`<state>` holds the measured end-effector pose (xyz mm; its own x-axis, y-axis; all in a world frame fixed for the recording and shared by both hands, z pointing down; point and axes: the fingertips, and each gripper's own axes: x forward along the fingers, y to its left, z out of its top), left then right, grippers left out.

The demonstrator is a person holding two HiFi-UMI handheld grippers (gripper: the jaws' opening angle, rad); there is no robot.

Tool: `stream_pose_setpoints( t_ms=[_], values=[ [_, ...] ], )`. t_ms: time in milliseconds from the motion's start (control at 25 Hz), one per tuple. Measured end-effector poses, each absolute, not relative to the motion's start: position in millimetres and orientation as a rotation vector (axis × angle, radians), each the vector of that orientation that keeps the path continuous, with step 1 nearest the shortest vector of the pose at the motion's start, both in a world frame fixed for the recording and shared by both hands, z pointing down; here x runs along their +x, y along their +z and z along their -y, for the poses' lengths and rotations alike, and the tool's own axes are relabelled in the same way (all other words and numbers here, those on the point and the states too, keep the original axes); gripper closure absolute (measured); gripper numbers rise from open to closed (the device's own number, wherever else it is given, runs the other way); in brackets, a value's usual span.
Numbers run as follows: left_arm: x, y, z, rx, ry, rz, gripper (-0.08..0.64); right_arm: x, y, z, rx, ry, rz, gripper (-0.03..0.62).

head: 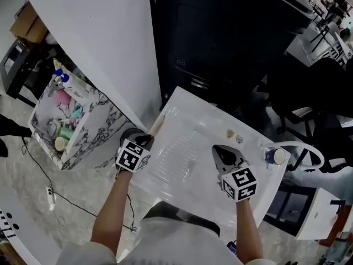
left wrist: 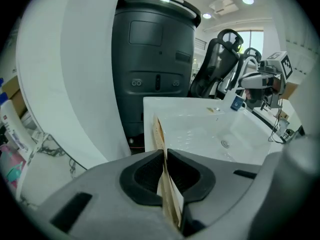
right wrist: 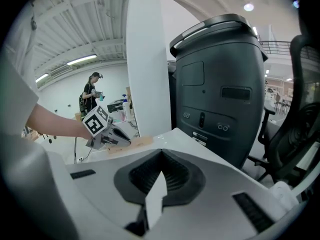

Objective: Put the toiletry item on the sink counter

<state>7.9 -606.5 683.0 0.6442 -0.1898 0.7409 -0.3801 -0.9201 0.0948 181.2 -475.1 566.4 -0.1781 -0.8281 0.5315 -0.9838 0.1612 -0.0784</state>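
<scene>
A flat tan paper packet (head: 157, 127) lies along the left rim of the white sink counter (head: 190, 104). My left gripper (head: 149, 141) is shut on its near end. In the left gripper view the packet (left wrist: 158, 131) stands on edge between the pads and reaches out over the counter's corner. My right gripper (head: 225, 154) hovers over the right side of the basin (head: 176, 159), jaws shut. In the right gripper view (right wrist: 161, 153) a thin white slip (right wrist: 155, 199) stands pinched between the jaws behind the tips. That view also shows the left gripper (right wrist: 111, 138) and the packet (right wrist: 134, 143).
A blue-and-white container (head: 274, 156) and two small items (head: 231, 132) sit on the counter's far right. A tall black machine (head: 220, 32) stands behind the sink, with a white panel (head: 99, 43) to the left. A marbled basket of toiletries (head: 66, 123) is on the floor at left, and a black chair (head: 314, 98) is at right.
</scene>
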Motion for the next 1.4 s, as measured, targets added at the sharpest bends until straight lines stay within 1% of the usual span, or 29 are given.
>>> stream_pose_setpoints(
  t_ms=[240,520,720,1080,1320,1400],
  values=[
    [16.4,689.4,613.7,2.619,1.109,0.434,0.53,182.9,576.7,494.1,1.763,0.643,2.052,0.597],
    [10.1,696.5,618.9,2.613,1.135,0.468,0.472,176.7,585.7,500.9,1.751,0.674,2.043,0.597],
    [4.7,697.4,621.2,2.611,1.129,0.499,0.411,176.9,584.8,501.4,1.745,0.663,2.038,0.597],
    [-3.9,668.6,621.7,2.635,1.014,0.554,0.408,196.3,563.4,485.6,1.809,0.601,2.023,0.596],
    [-14.4,633.6,608.2,2.67,0.972,0.667,0.41,214.2,535.5,458.7,1.851,0.507,2.027,0.595],
    [-19.2,619.6,599.5,2.679,0.951,0.718,0.421,220.4,524.1,448.2,1.866,0.468,2.032,0.595]
  ],
)
